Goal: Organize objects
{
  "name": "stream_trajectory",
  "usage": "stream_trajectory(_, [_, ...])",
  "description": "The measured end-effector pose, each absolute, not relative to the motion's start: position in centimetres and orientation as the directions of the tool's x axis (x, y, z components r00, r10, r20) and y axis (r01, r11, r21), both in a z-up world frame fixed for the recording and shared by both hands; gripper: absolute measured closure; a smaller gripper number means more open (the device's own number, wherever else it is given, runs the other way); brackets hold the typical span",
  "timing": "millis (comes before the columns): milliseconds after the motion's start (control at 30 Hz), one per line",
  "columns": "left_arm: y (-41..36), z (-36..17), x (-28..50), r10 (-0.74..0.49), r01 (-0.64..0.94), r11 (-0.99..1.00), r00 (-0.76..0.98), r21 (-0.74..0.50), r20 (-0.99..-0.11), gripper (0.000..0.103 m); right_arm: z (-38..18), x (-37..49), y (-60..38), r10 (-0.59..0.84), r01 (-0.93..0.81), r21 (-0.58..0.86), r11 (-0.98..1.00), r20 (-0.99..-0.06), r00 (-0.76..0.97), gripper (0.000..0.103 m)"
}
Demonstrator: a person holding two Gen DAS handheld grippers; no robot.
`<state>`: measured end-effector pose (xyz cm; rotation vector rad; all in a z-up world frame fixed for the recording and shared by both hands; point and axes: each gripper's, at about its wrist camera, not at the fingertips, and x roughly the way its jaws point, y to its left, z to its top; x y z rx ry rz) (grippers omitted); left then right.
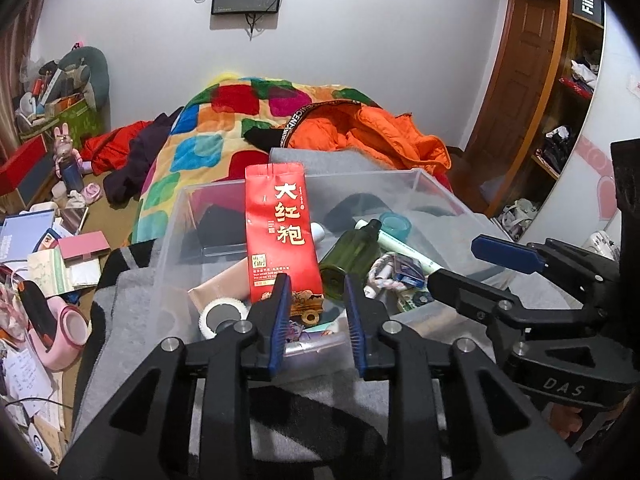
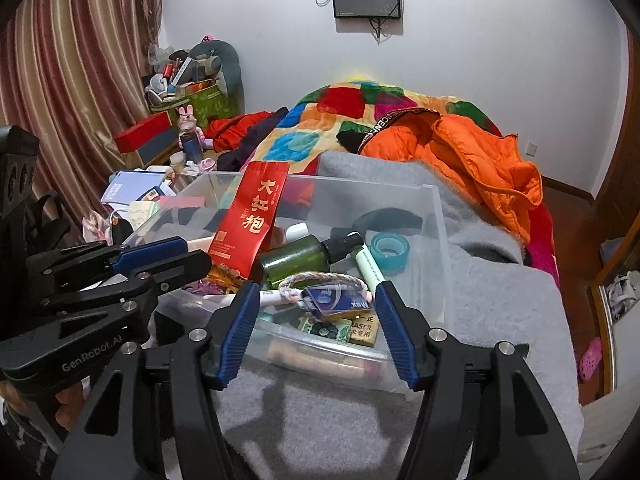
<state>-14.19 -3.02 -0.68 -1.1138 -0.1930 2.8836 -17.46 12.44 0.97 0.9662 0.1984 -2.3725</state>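
A clear plastic box (image 1: 420,176) sits on a grey blanket and holds several small items. A red tea packet (image 1: 280,224) stands upright in it, lower end between the fingers of my left gripper (image 1: 316,280); the right pad stands clear of the packet, so the jaws are open. Beside the packet lie a green bottle (image 1: 352,248), a teal tape roll (image 1: 394,224) and a white tape roll (image 1: 224,312). My right gripper (image 2: 316,286) hangs open over the box's near side, above a braided wristband (image 2: 320,280) and an eraser (image 2: 364,330), gripping nothing.
The grey blanket (image 2: 500,320) covers the bed's near end, with an orange jacket (image 2: 480,160) and a colourful quilt (image 2: 320,120) behind. Books, boxes and a pink item clutter the floor (image 1: 52,264) on the left. Wooden shelves (image 1: 560,120) stand at right.
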Motion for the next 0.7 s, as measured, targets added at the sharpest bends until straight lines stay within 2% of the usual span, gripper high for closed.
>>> stream_trajectory(100, [-3.0,-0.2,-13.7,0.094,-0.001,-0.99,-0.746,-0.14,-0.659,0.076,1.2,-17.3,12.8,-0.454,0.556,0.08,-0.827,-0.679,-0.577,0.046])
stream_trajectory(300, [-3.1,0.8,-12.2,0.094,-0.001,-0.989,-0.766,-0.146,-0.636,0.061,2.2,-16.5,13.9,-0.471,0.558,0.097,-0.824,-0.665,-0.58,0.038])
stream_trajectory(400, [-3.0,1.1,-11.4,0.094,-0.003,-0.989,-0.774,-0.145,-0.626,0.053,2.7,-15.9,14.6,-0.476,0.561,0.094,-0.822,-0.653,-0.589,0.035])
stream_trajectory(567, [-2.6,1.6,-9.8,0.081,0.0,-0.991,-0.791,-0.132,-0.607,0.03,3.5,-14.5,15.5,-0.478,0.565,0.074,-0.822,-0.63,-0.612,0.022])
stream_trajectory(700, [-2.5,1.8,-8.7,0.076,0.008,-0.991,-0.797,-0.135,-0.599,0.019,3.6,-13.5,16.1,-0.466,0.563,0.047,-0.825,-0.622,-0.63,0.02])
